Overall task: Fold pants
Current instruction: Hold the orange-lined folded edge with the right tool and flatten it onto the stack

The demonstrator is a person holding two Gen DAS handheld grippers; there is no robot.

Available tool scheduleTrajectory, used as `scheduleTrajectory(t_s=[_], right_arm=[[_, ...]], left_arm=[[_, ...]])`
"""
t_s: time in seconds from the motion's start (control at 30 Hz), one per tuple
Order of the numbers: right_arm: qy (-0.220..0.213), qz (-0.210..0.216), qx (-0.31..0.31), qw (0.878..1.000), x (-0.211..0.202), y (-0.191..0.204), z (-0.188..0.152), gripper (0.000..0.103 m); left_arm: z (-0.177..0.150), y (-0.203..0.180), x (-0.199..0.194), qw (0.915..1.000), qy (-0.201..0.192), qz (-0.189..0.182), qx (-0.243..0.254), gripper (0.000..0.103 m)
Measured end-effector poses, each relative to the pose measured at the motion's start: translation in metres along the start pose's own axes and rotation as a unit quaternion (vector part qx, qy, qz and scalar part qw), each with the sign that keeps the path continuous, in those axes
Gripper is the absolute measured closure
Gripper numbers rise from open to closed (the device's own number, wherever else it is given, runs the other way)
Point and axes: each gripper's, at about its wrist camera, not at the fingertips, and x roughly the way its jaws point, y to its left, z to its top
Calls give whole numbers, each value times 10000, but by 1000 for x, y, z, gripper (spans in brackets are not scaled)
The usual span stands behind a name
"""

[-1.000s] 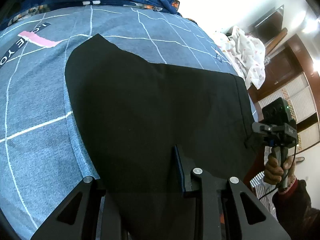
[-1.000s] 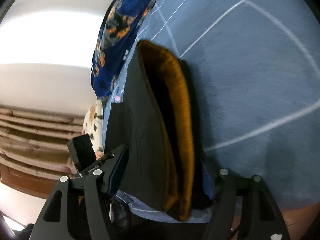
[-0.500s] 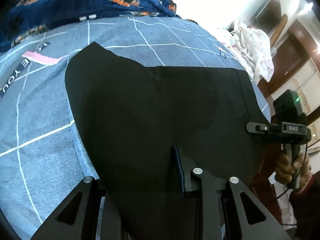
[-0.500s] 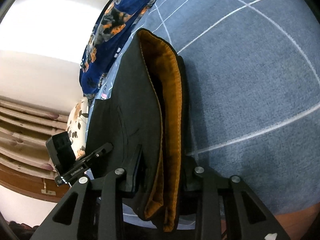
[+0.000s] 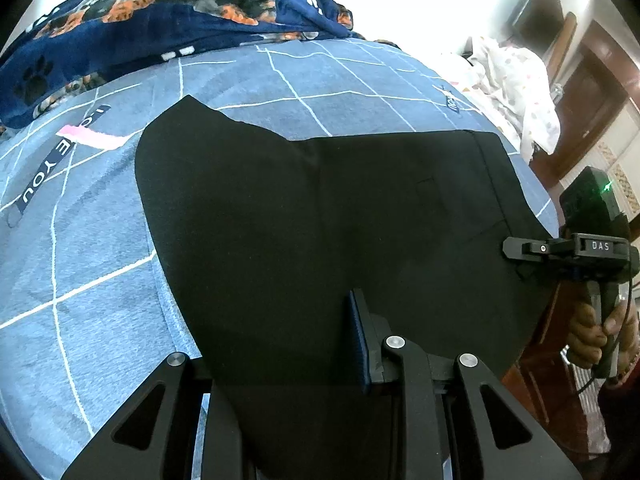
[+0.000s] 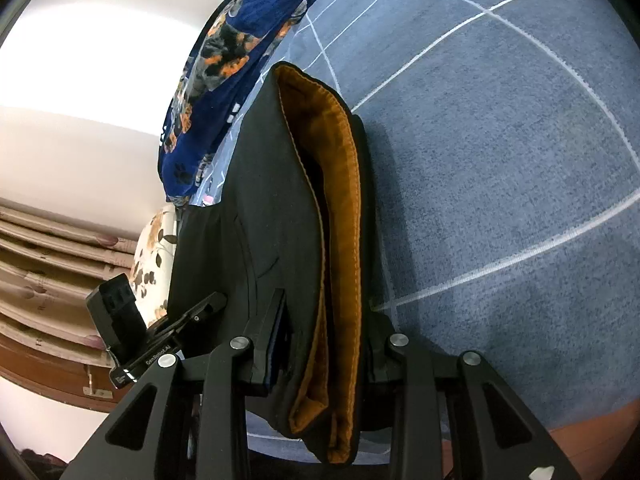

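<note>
Because both near corners must rise together for the next fold, gripped at two points along the near edge: left gripper (image 5: 288,364) narrowed onto the black pants (image 5: 320,220), right gripper (image 6: 320,344) pinched on the orange-lined waistband (image 6: 336,208). Spread flat beyond on the blue checked bedsheet (image 5: 100,272). Farther off, bunched out of the way, a navy patterned blanket (image 5: 168,12).

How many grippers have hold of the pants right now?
2. The left gripper clamps the black pants at their near edge; the right gripper clamps the orange-lined waistband.
</note>
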Motion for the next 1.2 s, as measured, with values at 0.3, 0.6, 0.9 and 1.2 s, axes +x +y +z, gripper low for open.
scheduleTrajectory(t_s=[0.3, 0.6, 0.9, 1.2], right_arm=[[-6, 2, -3, 10000, 0, 0, 0, 74], [-20, 65, 188, 9998, 1, -1, -2, 74], [16, 311, 493, 9983, 2, -1, -6, 76], [89, 369, 559, 9977, 8, 5, -11, 77]], left_arm=[[-1, -5, -1, 9998, -44, 176, 127, 76], [-2, -6, -6, 9994, -126, 267, 202, 76], [-5, -2, -16, 9992, -191, 313, 175, 79], [-8, 9, -20, 9998, -81, 163, -5, 79]])
